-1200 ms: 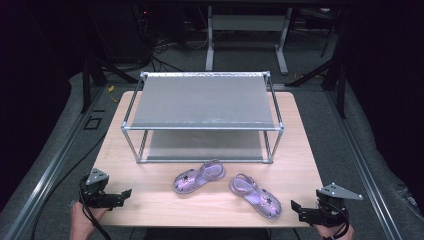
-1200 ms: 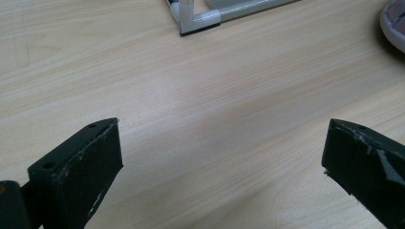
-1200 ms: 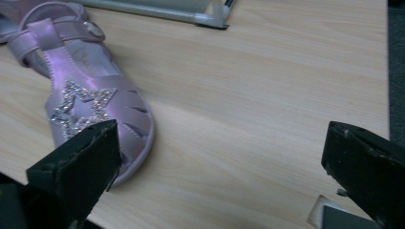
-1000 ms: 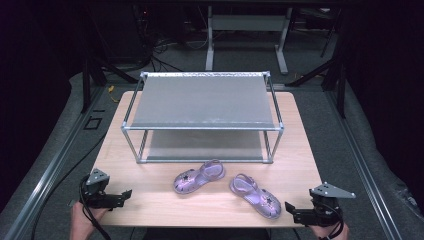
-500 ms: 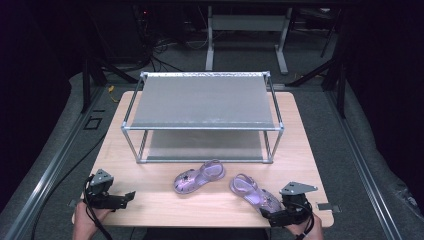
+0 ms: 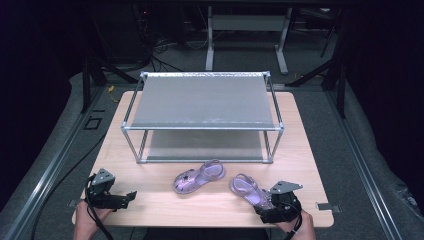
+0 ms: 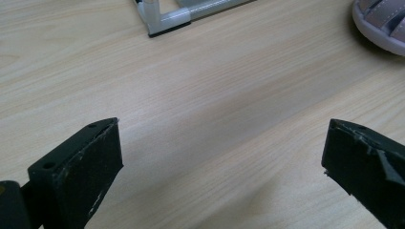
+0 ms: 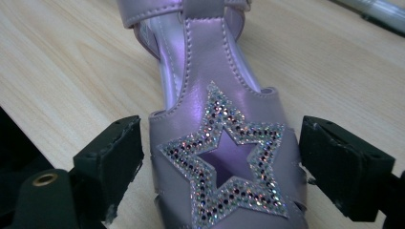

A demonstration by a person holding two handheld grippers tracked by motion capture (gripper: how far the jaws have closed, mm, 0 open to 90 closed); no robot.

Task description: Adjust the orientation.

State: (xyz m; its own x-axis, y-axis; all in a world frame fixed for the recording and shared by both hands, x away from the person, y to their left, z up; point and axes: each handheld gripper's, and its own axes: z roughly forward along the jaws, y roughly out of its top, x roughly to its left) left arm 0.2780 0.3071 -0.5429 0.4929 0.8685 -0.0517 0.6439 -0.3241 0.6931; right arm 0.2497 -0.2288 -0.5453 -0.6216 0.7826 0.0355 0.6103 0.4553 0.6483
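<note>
Now the sandal (image 8: 222, 157) sits between the closing right tongs (image 8: 222, 167).

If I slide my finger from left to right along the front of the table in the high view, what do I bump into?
Left gripper → left purple sandal → right purple sandal, whose toe end sits between the jaws of the right gripper. The jaws have just been closing around that toe but don't seem to press on it yet.

Lilac sandal (image 8: 224, 143) with a glittering rhinestone star, pale wood-grain table (image 6: 210, 200), grey-shelved silver rack (image 6: 202, 102).
</note>
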